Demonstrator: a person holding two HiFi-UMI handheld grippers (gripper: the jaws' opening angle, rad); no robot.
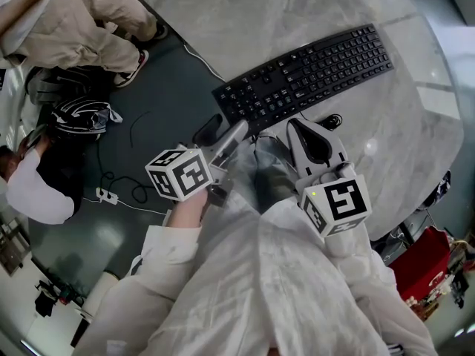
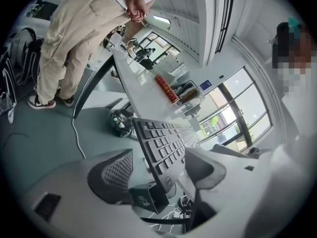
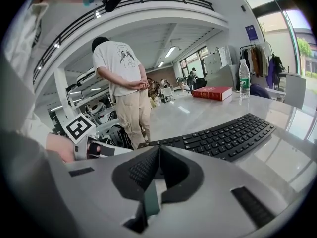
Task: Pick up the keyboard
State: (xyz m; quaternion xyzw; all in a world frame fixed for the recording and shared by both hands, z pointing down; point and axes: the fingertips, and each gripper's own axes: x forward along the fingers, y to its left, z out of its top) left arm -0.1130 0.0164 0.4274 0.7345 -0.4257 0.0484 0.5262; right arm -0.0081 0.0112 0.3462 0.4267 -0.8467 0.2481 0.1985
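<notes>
A black keyboard [image 1: 304, 76] lies flat on the pale marble table [image 1: 297, 13]. My left gripper [image 1: 223, 130] stands open at the keyboard's near left corner. In the left gripper view that corner of the keyboard [image 2: 163, 148] sits between the wide-spread jaws of the left gripper [image 2: 161, 165], and neither pad presses on it. My right gripper [image 1: 312, 136] is shut with nothing in it, just short of the keyboard's front edge. In the right gripper view the right gripper [image 3: 158, 150] has its jaws together, and the keyboard [image 3: 223, 135] stretches ahead and to the right.
A red book [image 3: 213, 93] and a water bottle [image 3: 244, 78] stand at the table's far side. A person in beige trousers [image 3: 124, 83] stands beside the table. Bags [image 1: 82, 113] and a cable [image 1: 119, 195] lie on the dark floor to the left.
</notes>
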